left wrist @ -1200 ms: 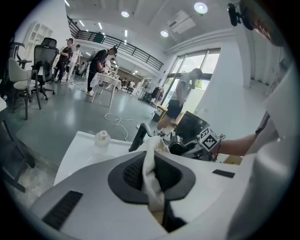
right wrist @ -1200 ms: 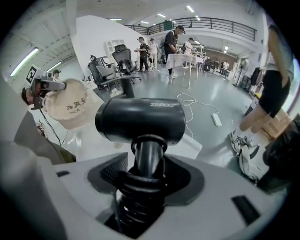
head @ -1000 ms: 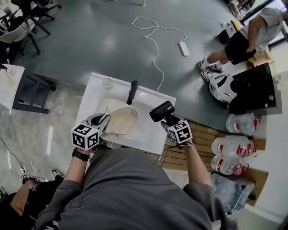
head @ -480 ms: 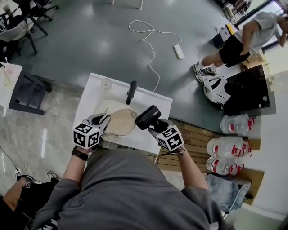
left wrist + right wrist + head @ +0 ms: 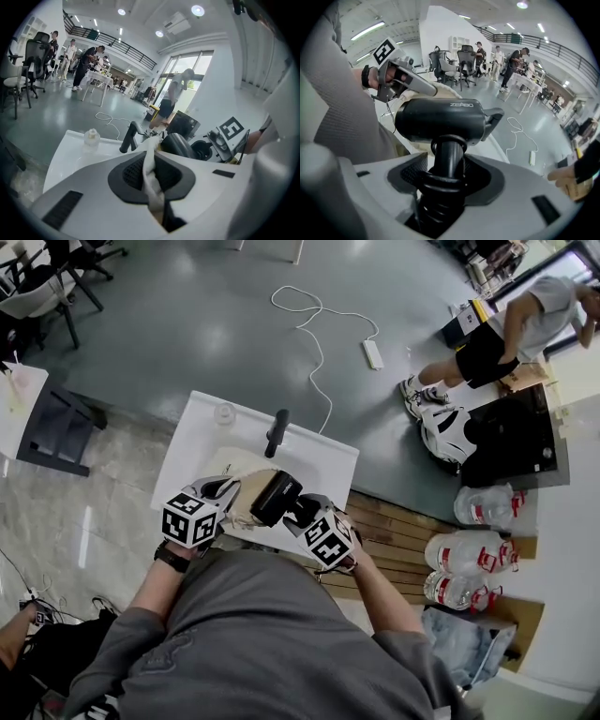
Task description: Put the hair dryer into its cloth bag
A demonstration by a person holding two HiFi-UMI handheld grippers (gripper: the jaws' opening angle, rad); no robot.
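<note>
The beige cloth bag (image 5: 246, 491) lies on the white table (image 5: 202, 427). My left gripper (image 5: 223, 491) is shut on the bag's rim and holds it up. In the left gripper view a fold of pale cloth (image 5: 151, 176) is pinched between the jaws. The black hair dryer (image 5: 275, 498) hangs by its handle (image 5: 448, 157) in my right gripper (image 5: 300, 514), which is shut on it. The dryer's barrel (image 5: 440, 119) sits right at the bag's mouth, beside the left gripper (image 5: 401, 77). How far it reaches inside is hidden.
A black cylindrical piece (image 5: 276, 432) and a small clear bottle (image 5: 223, 413) lie at the table's far side. On the floor beyond are a white cable and power strip (image 5: 372, 354). Water jugs (image 5: 469, 554) and a wooden pallet (image 5: 403, 521) stand right; a person (image 5: 511, 324) stands far right.
My right gripper has carried the hair dryer leftward from beside the table to the bag's mouth, rolling as it went. The left gripper has kept its hold in place.
</note>
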